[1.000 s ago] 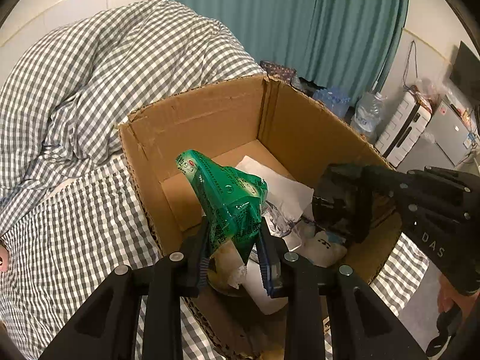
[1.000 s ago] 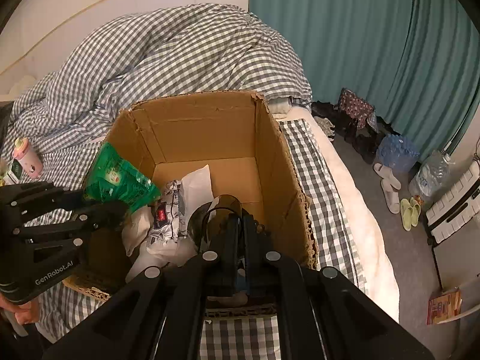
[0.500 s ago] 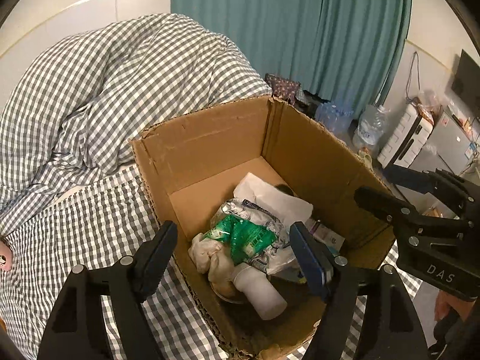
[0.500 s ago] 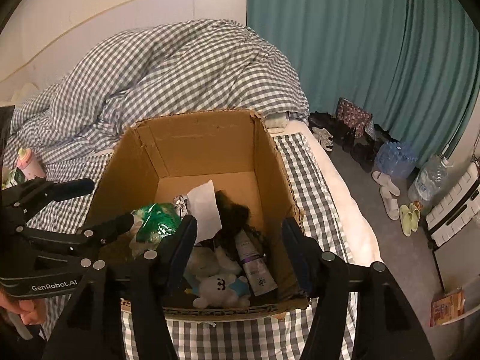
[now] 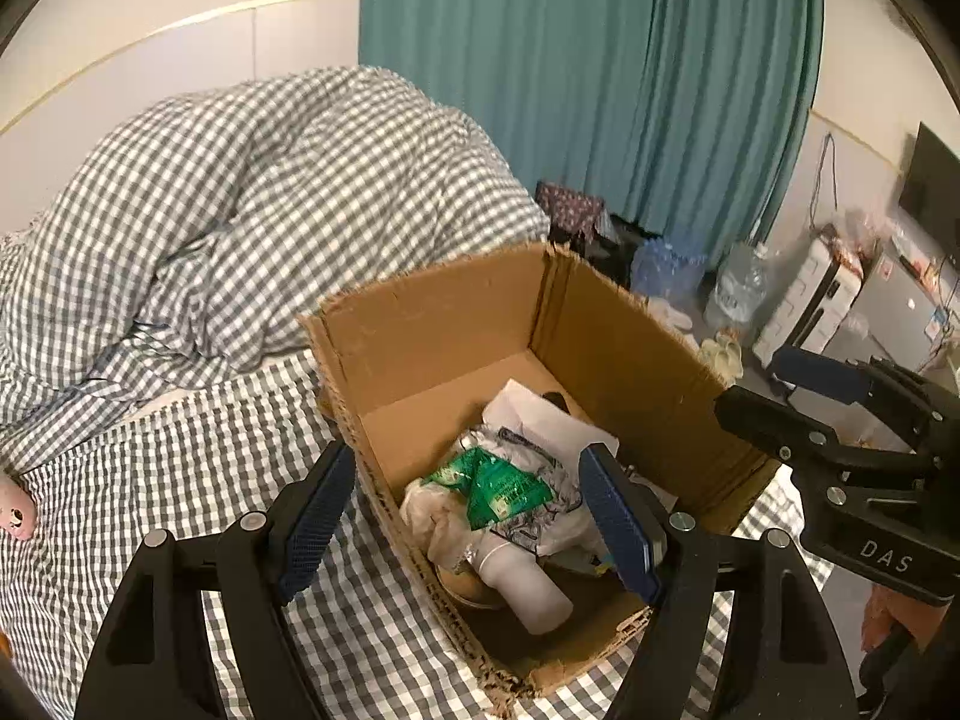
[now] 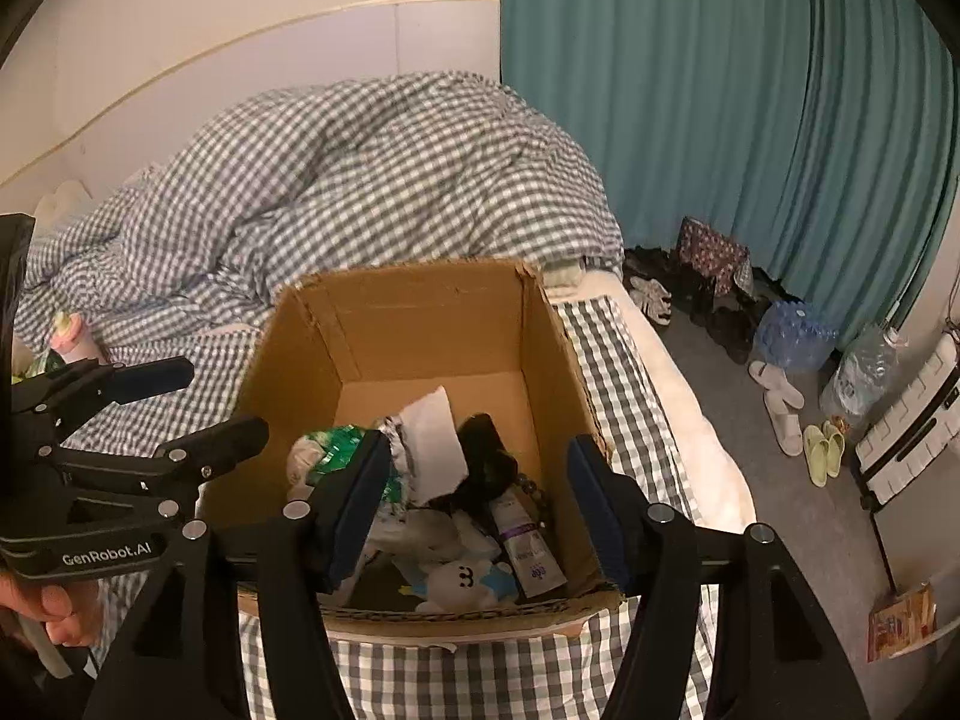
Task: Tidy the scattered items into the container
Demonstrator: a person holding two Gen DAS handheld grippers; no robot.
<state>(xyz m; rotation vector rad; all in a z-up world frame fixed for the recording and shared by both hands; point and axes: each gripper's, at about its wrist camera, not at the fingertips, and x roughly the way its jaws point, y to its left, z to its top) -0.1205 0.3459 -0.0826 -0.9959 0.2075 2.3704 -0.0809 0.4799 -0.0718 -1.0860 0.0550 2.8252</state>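
Note:
A brown cardboard box (image 5: 444, 330) (image 6: 420, 324) stands open on the checked bed. Inside lie a green snack bag (image 5: 498, 486) (image 6: 336, 444), white paper (image 6: 432, 450), a white tube (image 5: 528, 588), a black item (image 6: 486, 462), a lotion tube (image 6: 528, 552) and a small white plush toy (image 6: 462, 582). My left gripper (image 5: 462, 522) is open and empty above the box's near left corner. My right gripper (image 6: 474, 504) is open and empty above the box's near edge. Each gripper shows in the other's view, the left one (image 6: 198, 408) and the right one (image 5: 780, 390).
A rumpled checked duvet (image 5: 240, 210) is heaped behind the box. A pink bottle (image 6: 75, 339) lies on the bed at the left. To the right, past the bed edge, the floor holds slippers (image 6: 780, 402), water bottles (image 6: 858, 372) and a teal curtain (image 6: 720, 90).
My left gripper opened and dropped the green snack bag into the box. My right gripper opened and let go of the black item. Both grippers have drawn back and up from the box.

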